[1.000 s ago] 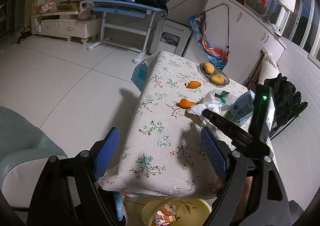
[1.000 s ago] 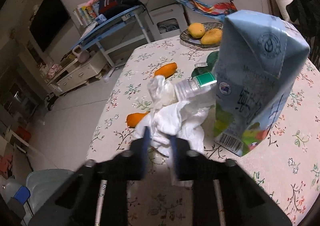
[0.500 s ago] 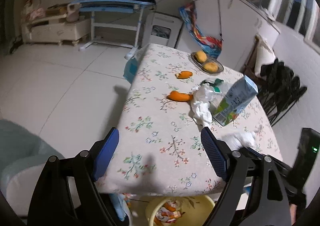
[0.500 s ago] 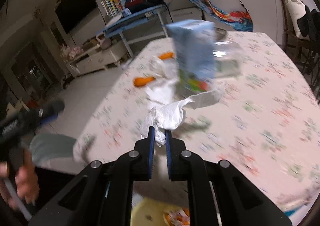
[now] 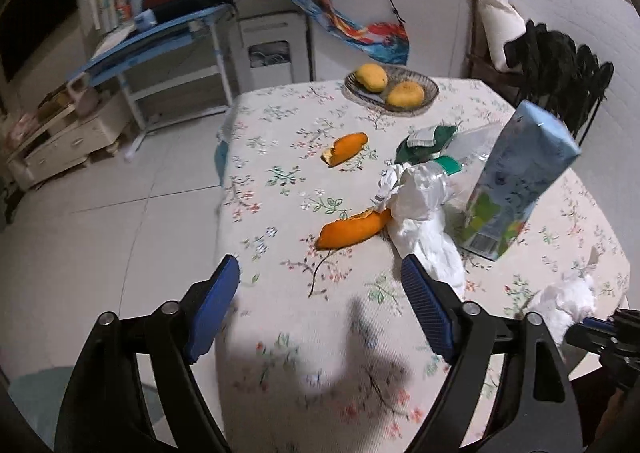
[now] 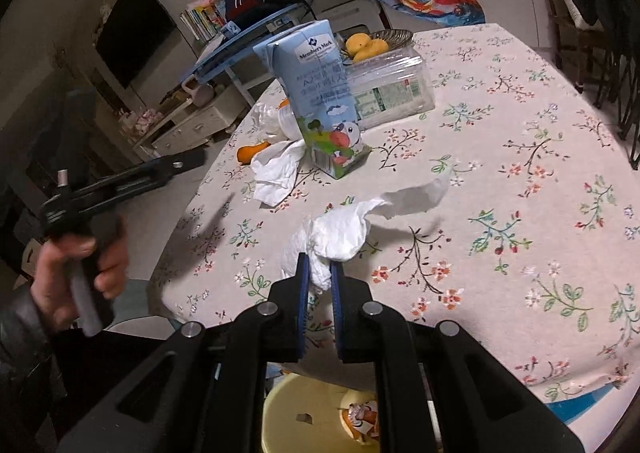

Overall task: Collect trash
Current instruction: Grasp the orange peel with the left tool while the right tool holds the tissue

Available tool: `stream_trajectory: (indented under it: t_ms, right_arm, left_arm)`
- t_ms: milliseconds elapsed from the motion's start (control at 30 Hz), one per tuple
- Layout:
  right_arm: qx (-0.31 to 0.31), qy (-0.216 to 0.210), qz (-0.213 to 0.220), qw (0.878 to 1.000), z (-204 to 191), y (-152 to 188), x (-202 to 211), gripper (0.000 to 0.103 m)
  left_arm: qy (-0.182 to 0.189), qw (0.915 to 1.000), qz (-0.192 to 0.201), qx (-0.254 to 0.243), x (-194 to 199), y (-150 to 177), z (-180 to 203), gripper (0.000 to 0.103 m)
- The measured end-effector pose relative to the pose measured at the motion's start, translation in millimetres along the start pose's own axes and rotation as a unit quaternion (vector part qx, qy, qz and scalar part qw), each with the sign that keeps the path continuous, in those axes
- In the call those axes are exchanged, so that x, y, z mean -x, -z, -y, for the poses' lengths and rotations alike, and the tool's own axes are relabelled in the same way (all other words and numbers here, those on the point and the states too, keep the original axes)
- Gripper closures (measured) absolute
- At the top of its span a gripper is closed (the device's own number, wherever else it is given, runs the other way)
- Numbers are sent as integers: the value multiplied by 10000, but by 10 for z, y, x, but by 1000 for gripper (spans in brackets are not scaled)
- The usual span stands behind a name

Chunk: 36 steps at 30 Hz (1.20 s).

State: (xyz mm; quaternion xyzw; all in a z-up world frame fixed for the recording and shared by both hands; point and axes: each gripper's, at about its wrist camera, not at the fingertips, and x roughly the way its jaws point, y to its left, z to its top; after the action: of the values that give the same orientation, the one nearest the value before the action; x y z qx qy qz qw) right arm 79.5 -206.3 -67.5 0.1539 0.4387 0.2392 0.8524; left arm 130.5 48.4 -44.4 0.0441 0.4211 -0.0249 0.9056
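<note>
My right gripper (image 6: 319,273) is shut on a crumpled white tissue (image 6: 340,231) and holds it over the table's near edge, above a yellow bin (image 6: 296,413) that holds scraps. The same tissue shows at the right of the left wrist view (image 5: 568,299). My left gripper (image 5: 320,293) is open and empty over the floral tablecloth (image 5: 328,333). Ahead of it lie an orange peel (image 5: 352,229), another white tissue (image 5: 424,221), a clear plastic bottle (image 5: 460,161), a blue milk carton (image 5: 516,181), a green wrapper (image 5: 424,141) and a second peel (image 5: 346,148).
A dish with two mangoes (image 5: 392,87) stands at the table's far side. A chair draped with dark clothes (image 5: 560,65) stands at the right. A blue desk (image 5: 160,45) and a white cabinet (image 5: 60,141) stand across the tiled floor at the left.
My right gripper has pulled the tissue off the pile and back to the table's near edge, above the bin. My left gripper has moved closer over the table, still open.
</note>
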Motion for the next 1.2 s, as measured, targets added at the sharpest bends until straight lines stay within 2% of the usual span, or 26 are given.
stream_trajectory:
  t_ms: [400,467,533,567,633,733,833,967,1067,1100,1200]
  right_arm:
    - [-176,1,-33,9998,141,5,-37,89]
    - [-214,-3,-40,9998,172,1,-50,88]
    - [-240,-10,-55,9997,189,1,-62,88]
    - [-243,-13,-58,9997,191,13,-54,88]
    - [-241,-2,-57,9997,188,14,-60,87]
    - [-227,32,-30,9997,187,15,-57,87]
    - [-236,56,3,9997,192,20,-44,87]
    - [-256,95,51,9996,197,28,-9,84]
    - [-287,147,132,9994,198,41,32,66]
    - [-307,156,136,9993,199,43,37,66]
    - [-316,173,152,9992,184,53,33,61]
  left_arm:
    - [188,9978,-386,-510,-559,-168,180,45]
    - [242,9972,-427,-558,-597,-162,199,51]
    - [260,9966,-505,-602,-631,-149,223,64]
    - [250,9963,-532,-625,-642,-144,238,67]
    - [166,9959,-529,-716,-641,-143,268,83]
    - [181,9966,-499,-634,-577,-152,251,93]
    - [228,9969,-588,-472,-514,-112,189,99]
    - [256,9962,-781,-303,-355,35,112,100]
    - [306,9965,-732,-271,-234,115,92,100]
    - [294,9966,-708,-286,-223,120,93,99]
    - [179,9973,-669,-255,-303,73,98,86]
